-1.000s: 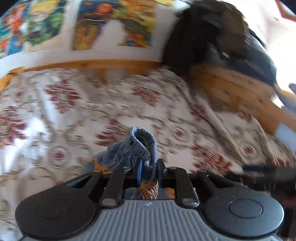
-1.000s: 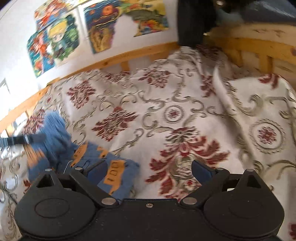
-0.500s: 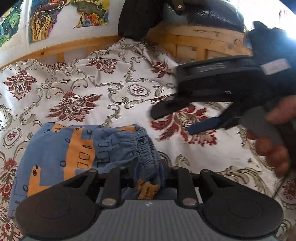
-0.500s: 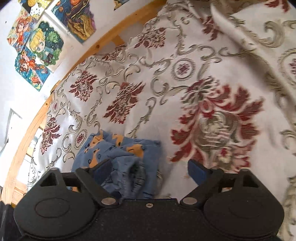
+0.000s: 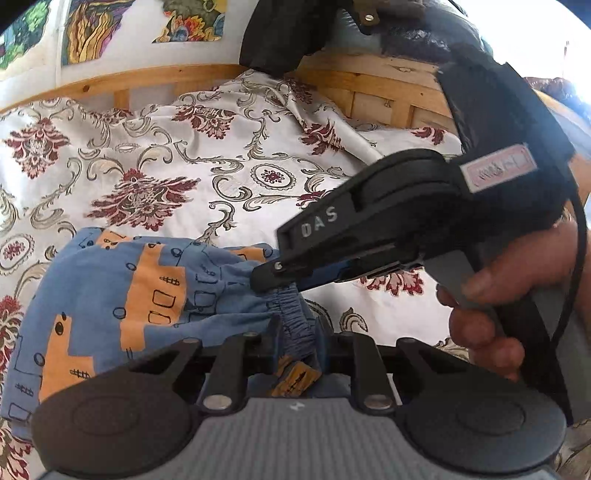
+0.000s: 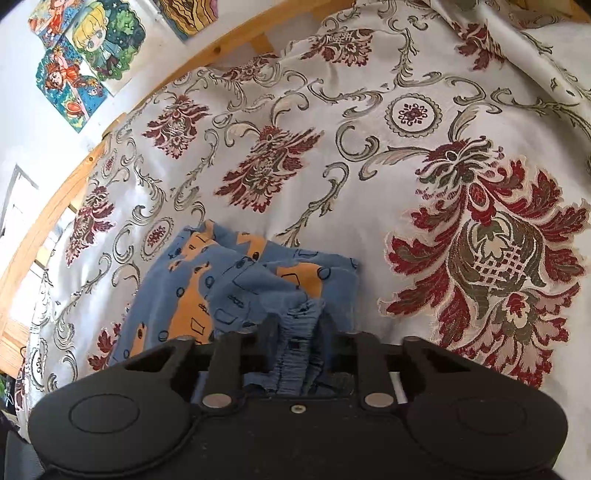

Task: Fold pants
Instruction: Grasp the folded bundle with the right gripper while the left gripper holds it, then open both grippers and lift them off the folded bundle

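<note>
Half a second on, the right gripper (image 6: 295,332) has closed onto the gathered elastic waistband of the blue-and-orange pants (image 5: 110,295), where its fingers earlier stood wide apart above the cloth. From the left wrist view the right gripper (image 5: 273,278), held in a person's hand (image 5: 509,295), meets the waistband just beside the left gripper (image 5: 297,332), whose fingers are narrowed on the same bunched elastic. Most of the pants (image 6: 221,284) lie crumpled on the bed's floral bedspread (image 6: 369,147), near the cameras and left of a large red medallion in the pattern. A wooden bed frame (image 5: 147,77) runs behind, with colourful posters (image 6: 85,55) on the wall and a dark bag (image 5: 295,33) at the corner.
</note>
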`<action>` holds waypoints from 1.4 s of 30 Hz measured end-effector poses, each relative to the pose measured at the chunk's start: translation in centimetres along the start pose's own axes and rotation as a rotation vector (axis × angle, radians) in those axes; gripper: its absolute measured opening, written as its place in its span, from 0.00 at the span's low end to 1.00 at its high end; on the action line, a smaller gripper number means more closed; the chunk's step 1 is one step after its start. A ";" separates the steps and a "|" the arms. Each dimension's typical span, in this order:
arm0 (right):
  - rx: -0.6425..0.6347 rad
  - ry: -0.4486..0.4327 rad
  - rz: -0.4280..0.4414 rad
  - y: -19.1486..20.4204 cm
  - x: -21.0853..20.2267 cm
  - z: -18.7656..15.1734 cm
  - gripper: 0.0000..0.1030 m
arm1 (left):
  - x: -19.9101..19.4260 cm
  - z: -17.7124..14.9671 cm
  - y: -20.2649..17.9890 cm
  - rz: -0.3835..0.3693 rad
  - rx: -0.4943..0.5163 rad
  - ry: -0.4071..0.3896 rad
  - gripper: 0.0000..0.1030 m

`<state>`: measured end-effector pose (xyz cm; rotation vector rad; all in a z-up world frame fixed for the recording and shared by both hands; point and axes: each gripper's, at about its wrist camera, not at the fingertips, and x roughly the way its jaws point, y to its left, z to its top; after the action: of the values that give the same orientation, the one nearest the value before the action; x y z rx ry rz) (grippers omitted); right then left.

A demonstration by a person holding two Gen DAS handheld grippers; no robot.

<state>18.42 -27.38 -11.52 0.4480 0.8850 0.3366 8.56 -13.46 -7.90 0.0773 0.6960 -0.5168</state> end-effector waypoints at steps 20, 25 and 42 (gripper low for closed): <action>-0.223 -0.113 -0.161 1.3 -2.4 -1.7 0.87 | -5.2 0.3 7.3 0.035 -0.154 0.039 0.69; -0.419 -0.195 -0.199 5.0 -2.7 -3.5 0.98 | -5.8 1.8 12.0 0.251 -0.197 0.059 0.92; -0.498 -0.253 -0.325 4.5 -4.3 -7.5 0.99 | -4.9 -0.3 15.0 0.380 -0.257 0.145 0.99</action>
<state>9.44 -23.75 -10.60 -0.1150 0.5847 0.1851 12.39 1.76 -6.54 0.0052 0.8613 -0.0551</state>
